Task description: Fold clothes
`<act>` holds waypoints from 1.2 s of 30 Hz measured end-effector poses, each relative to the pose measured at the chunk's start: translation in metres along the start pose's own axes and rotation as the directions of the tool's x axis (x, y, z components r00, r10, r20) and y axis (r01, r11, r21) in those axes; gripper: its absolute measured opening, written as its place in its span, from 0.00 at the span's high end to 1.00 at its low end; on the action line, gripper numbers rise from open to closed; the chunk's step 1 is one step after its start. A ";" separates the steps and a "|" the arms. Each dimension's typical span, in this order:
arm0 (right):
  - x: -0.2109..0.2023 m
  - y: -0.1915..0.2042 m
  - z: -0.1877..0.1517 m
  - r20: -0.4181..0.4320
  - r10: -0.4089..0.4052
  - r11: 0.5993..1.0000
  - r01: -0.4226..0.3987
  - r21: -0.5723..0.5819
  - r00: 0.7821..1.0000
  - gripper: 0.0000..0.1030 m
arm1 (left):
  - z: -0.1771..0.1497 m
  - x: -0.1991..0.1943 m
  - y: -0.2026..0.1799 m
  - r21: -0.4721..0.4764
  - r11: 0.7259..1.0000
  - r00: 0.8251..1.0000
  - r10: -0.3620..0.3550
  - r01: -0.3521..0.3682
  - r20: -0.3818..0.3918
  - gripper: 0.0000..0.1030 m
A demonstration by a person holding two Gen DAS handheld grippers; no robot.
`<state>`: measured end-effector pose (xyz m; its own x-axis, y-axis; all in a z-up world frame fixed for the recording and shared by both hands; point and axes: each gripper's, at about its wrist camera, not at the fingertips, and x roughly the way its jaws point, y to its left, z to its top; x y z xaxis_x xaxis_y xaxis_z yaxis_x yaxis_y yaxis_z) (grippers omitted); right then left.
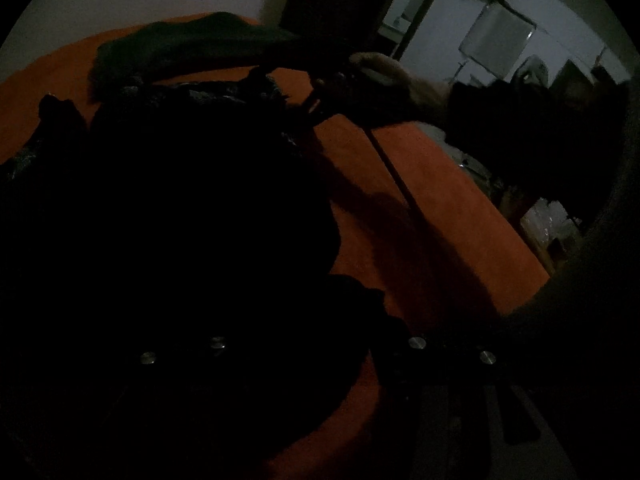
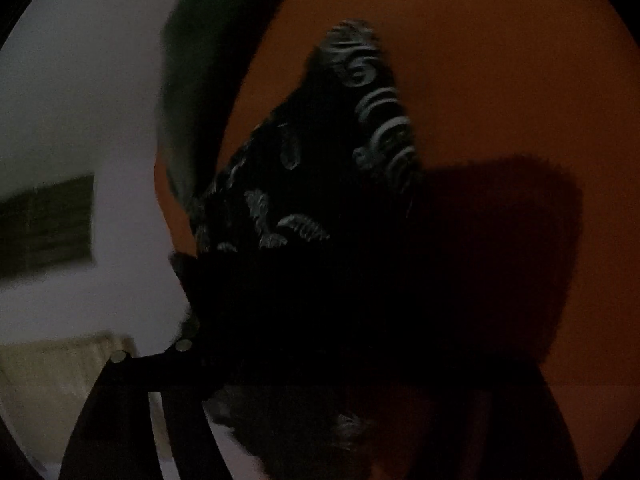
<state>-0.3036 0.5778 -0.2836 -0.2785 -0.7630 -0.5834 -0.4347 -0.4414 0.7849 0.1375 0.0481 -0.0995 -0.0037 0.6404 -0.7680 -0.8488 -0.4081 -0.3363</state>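
Apparently the black patterned garment (image 1: 168, 208) lies heaped on the orange bed (image 1: 420, 184), a dark green cloth (image 1: 192, 40) behind it. Left jaws: too dark to tell. The right gripper (image 2: 320, 380) sits over the cloth, grip unclear. Best to find an edge and spread it flat first.

No readable text, label or number anywhere (both views dark, blurred)
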 end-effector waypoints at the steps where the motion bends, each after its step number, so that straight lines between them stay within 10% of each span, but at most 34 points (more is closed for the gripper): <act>1: 0.002 0.000 0.003 -0.007 0.007 1.000 -0.007 0.002 1.000 0.26 | 0.000 0.001 -0.001 0.008 1.000 1.000 -0.001 0.001 0.000 0.55; 6: 0.003 0.003 0.005 -0.007 -0.029 0.994 0.029 -0.102 1.000 0.36 | 0.008 0.015 0.000 0.022 1.000 1.000 0.013 -0.013 -0.006 0.64; 8: 0.001 0.008 0.003 0.016 -0.061 0.985 0.062 -0.161 0.998 0.96 | 0.011 0.001 -0.003 0.037 0.995 0.995 0.090 -0.091 0.048 0.82; 14: -0.017 0.070 -0.014 0.076 -0.047 0.946 0.069 -0.316 0.996 0.98 | 0.015 -0.039 0.018 -0.048 0.998 0.986 0.053 -0.046 0.157 0.87; 22: 0.052 0.273 -0.069 0.006 -0.102 0.783 0.084 -0.617 0.995 0.98 | -0.032 -0.117 0.068 -0.251 0.967 0.947 0.118 -0.041 0.300 0.89; 26: 0.149 0.359 -0.119 -0.056 -0.194 0.667 0.090 -0.740 0.979 0.98 | -0.079 -0.144 0.108 -0.482 0.876 0.914 0.209 -0.016 0.349 0.89; 31: 0.316 0.393 -0.174 -0.129 -0.341 0.588 0.104 -0.802 0.931 0.98 | -0.148 -0.157 0.154 -0.718 0.694 0.881 0.309 0.049 0.358 0.88; 36: 0.432 0.377 -0.214 -0.126 -0.528 0.503 0.190 -0.843 0.840 0.92 | -0.202 -0.148 0.191 -0.855 0.490 0.922 0.229 0.168 0.312 0.70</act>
<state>-0.4045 -0.0195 -0.1954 0.1040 -0.4672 -0.8780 0.4507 -0.7649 0.4603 0.0825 -0.2561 -0.1596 -0.3624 0.7004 -0.6148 0.0353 -0.6489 -0.7601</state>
